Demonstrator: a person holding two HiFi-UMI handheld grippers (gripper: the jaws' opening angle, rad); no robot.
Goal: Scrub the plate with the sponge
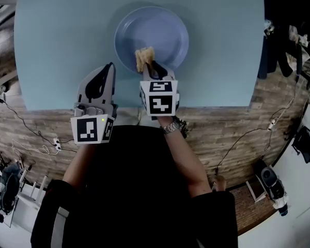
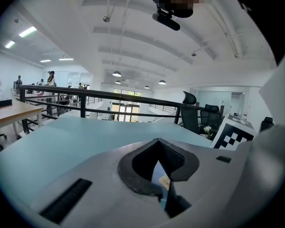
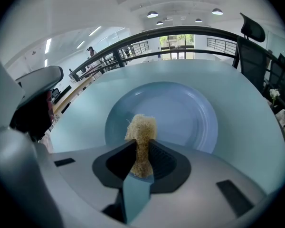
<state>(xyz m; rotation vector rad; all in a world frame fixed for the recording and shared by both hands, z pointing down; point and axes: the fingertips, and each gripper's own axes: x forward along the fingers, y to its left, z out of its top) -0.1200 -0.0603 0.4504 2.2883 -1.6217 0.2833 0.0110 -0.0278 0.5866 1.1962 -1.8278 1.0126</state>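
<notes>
At the near edge of the table [image 1: 57,45]: left gripper [image 1: 110,67], jaws pressed together, nothing between. Just right of it: right gripper [image 1: 151,67], jaws pinching a tan sponge [image 1: 144,57]. Beyond: sponge tip over the near-left inside of the blue plate [image 1: 165,25], mid-table.

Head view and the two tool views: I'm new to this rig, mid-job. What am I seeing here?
There is no robot here: a person holds a two-jaw tool in each hand. The head view looks down from the person's head. Each of the other two views rides on one tool and looks along its jaws. On the pale blue table lies a blue plate. The right tool is shut on a tan sponge, held over the plate's near side. The left tool is shut on nothing, left of the plate near the table's front edge.
</notes>
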